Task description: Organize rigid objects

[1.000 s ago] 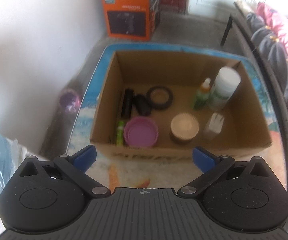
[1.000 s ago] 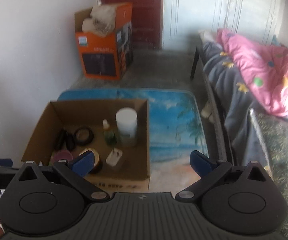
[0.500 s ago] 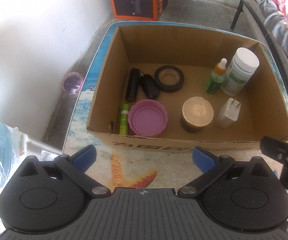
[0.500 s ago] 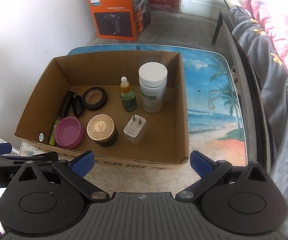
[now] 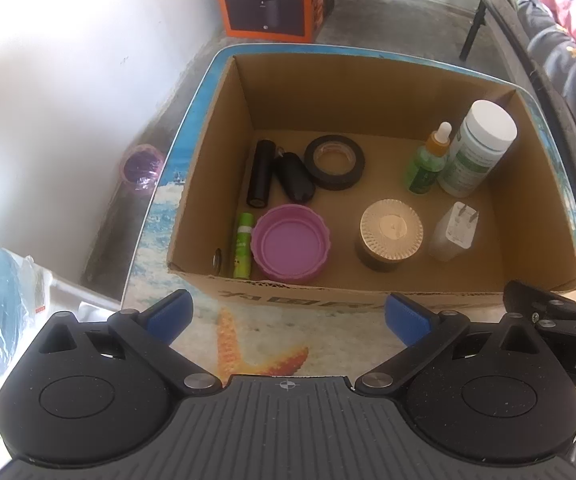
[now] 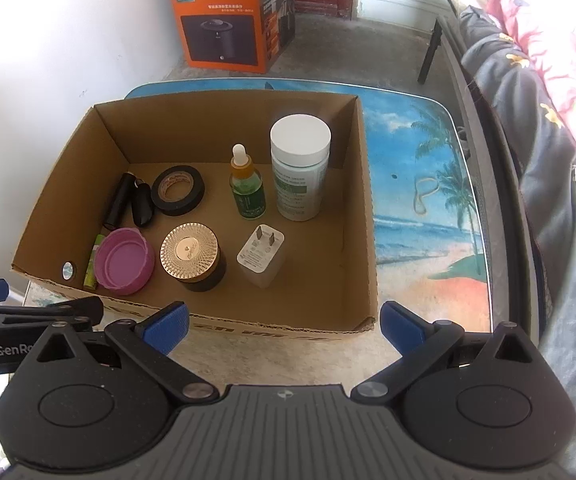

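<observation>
An open cardboard box (image 5: 368, 92) (image 6: 362, 200) stands on a beach-print table (image 6: 420, 208). Inside it are a white-capped bottle (image 5: 478, 148) (image 6: 300, 160), a green dropper bottle (image 5: 428, 160) (image 6: 245, 188), a white plug adapter (image 5: 454, 232) (image 6: 261, 254), a gold-lidded jar (image 5: 391, 234) (image 6: 191, 256), a purple lid (image 5: 290, 246) (image 6: 123, 260), a black tape roll (image 5: 334, 162) (image 6: 177, 190), two black items (image 5: 277, 178) and a green tube (image 5: 241, 246). My left gripper (image 5: 288, 314) and right gripper (image 6: 283, 322) hover open and empty before the box's near wall.
An orange appliance carton (image 6: 227, 16) stands on the floor behind the table. A bed with dark and pink bedding (image 6: 548, 92) runs along the right. A purple cup (image 5: 141, 168) sits on the floor at the left, by a white wall.
Both grippers have moved closer to the box and tilted down over it, so its contents appear larger. Both stay open and empty.
</observation>
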`<state>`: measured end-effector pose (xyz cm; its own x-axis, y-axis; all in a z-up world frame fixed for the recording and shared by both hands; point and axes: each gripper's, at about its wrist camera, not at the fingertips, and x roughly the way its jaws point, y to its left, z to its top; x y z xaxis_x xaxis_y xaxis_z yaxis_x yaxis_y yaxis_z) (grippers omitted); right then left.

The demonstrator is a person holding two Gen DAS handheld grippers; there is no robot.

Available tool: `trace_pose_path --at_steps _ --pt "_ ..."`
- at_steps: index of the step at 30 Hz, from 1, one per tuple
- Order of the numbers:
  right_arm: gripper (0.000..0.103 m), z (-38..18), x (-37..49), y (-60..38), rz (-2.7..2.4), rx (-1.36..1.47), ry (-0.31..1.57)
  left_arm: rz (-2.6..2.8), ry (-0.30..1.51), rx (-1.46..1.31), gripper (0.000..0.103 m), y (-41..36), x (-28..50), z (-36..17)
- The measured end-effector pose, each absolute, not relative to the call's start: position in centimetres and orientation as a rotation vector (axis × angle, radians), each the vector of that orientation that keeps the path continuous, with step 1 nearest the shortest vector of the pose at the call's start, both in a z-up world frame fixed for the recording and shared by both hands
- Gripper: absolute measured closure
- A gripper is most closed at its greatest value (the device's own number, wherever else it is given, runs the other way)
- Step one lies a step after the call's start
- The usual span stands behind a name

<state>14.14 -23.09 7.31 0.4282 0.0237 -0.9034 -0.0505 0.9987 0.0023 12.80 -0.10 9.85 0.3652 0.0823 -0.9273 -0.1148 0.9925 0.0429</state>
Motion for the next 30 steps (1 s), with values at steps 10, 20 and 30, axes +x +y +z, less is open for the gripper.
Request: trace_pose_path --at_steps 10,20,30 --pt "0.000 6.6 14.3 -23.3 0.029 -0.021 1.142 0.131 1.198 -0.025 0.001 -0.3 12.8 9.4" --pt "0.000 6.2 14.4 -23.5 0.024 -0.018 1.149 0.137 1.200 -0.016 0.001 -0.5 12.9 9.3" --pt "0.000 6.2 14.6 -23.6 0.024 -0.012 1.147 0.138 1.199 -0.011 0.001 -0.6 13.1 9.5"
